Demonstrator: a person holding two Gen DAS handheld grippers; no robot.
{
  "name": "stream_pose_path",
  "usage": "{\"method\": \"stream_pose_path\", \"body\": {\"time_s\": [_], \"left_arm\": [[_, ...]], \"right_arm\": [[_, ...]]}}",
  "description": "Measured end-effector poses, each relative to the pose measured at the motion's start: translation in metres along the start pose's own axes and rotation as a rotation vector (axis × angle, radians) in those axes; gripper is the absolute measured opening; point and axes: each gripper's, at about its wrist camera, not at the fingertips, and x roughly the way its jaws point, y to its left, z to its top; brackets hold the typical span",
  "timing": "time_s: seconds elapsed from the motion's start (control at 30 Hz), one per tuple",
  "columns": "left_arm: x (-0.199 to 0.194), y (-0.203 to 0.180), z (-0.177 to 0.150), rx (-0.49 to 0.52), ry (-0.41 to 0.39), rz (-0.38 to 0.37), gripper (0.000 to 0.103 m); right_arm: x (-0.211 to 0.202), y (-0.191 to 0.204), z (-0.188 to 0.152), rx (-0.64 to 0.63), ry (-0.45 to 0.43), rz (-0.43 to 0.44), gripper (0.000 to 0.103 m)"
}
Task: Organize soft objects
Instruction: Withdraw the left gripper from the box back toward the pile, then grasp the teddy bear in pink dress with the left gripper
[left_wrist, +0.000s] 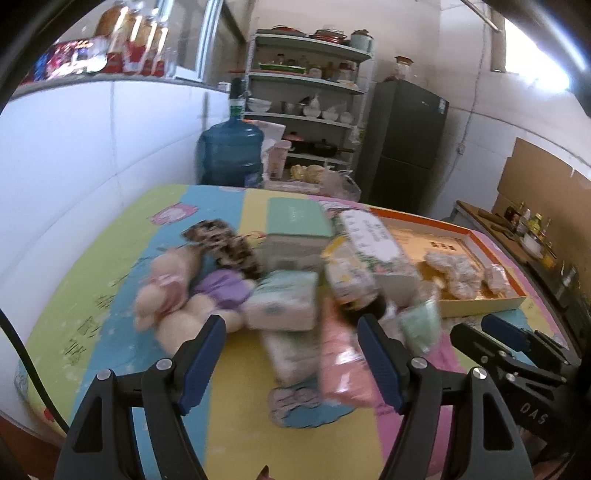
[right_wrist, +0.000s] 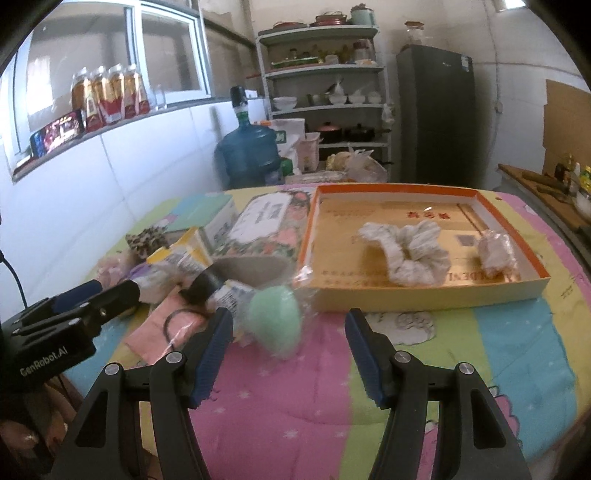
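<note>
Looks like the pick-up stage, nothing grabbed yet: left gripper (left_wrist: 291, 339) spread wide and empty over the pile, right gripper (right_wrist: 288, 332) about half open, also empty, just short of the green puff in crinkly wrap (right_wrist: 274, 317). Best bet for the right: come in low, straddle the puff itself rather than the loose plastic, squeeze gently, then lift clear over the wall of the orange-rimmed box (right_wrist: 424, 295), where a grey scrunchie (right_wrist: 406, 251) and a small wrapped bundle (right_wrist: 495, 249) already sit. For the left: pink pack (left_wrist: 343, 365) and tissue packs (left_wrist: 284, 302) crammed together, plush toy (left_wrist: 166, 295) beside them, so worth singling one out first. Underneath, a soft quilt in pastel stripes (right_wrist: 295, 406), probably squishy. Behind: shelves of dishes (right_wrist: 325, 74), blue water jug (right_wrist: 247, 151), dark fridge (right_wrist: 436, 110).
</note>
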Motion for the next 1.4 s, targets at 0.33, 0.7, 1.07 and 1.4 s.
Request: {"method": "stream_pose_path", "body": {"time_s": [0.33, 0.7, 1.07, 1.4], "left_arm": [[0.001, 0.048, -0.014, -0.054, 0.017, 0.03, 0.073], [0.009, 0.086, -0.013, -0.117, 0.029, 0.044, 0.073], [0.022, 0.112, 0.003, -0.131, 0.036, 0.038, 0.073], [0.057, 0.119, 0.039, -0.097, 0.067, -0.004, 0.073]], "right_arm": [[0.016, 0.042, -0.01, -0.039, 0.044, 0.067, 0.065], [0.031, 0.068, -0.002, -0.034, 0.043, 0.131, 0.065], [0.05, 0.079, 0.001, -0.015, 0.074, 0.151, 0.065], [0.057, 0.079, 0.002, -0.002, 0.082, 0.138, 0.065]]}}
